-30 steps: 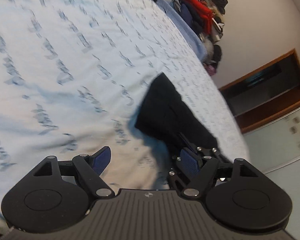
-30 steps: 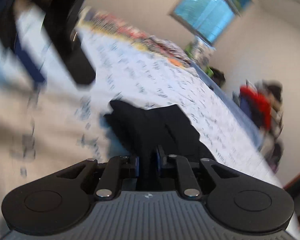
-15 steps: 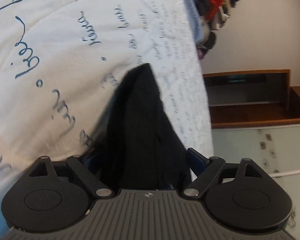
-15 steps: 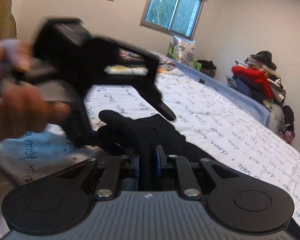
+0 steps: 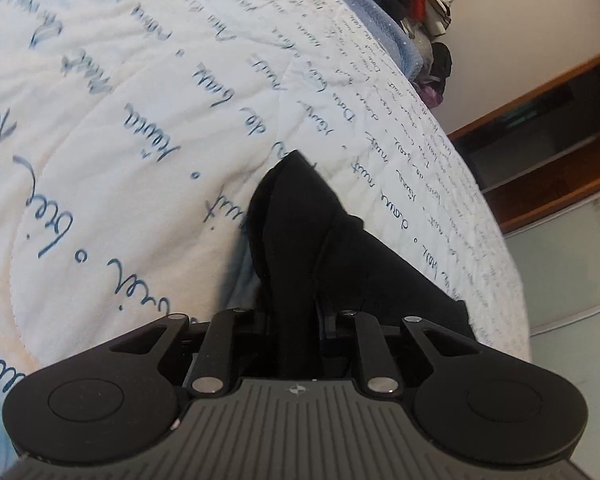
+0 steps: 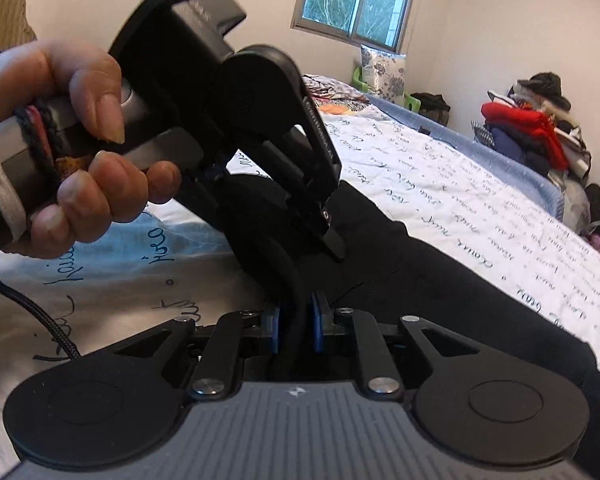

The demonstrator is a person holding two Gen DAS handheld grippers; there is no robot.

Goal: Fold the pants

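Pants: black pants (image 5: 300,240) lie on the bed, running from the centre of the left wrist view down to its lower middle; in the right wrist view they (image 6: 440,280) spread from the centre toward the lower right.
Left tongs: the left tongs (image 5: 298,320) at the bottom centre of their own view are closing, with a raised fold of the black cloth between the fingers. In the right wrist view they (image 6: 324,240) reach down from the upper left onto the pants.
Right tongs: the right tongs (image 6: 296,320) at the lower centre are clenched on a bunched ridge of the pants, blue pads (image 6: 318,320) pressed against the cloth on either side.
Hand: a person's hand (image 6: 80,140) at the left edge grips the handle of the left tongs.
Bed: white bedspread (image 5: 140,120) printed with blue handwriting, blue at its far edge.
Background: a pile of clothes (image 6: 532,136) at the right against the wall, and a window (image 6: 360,0) at the top centre.
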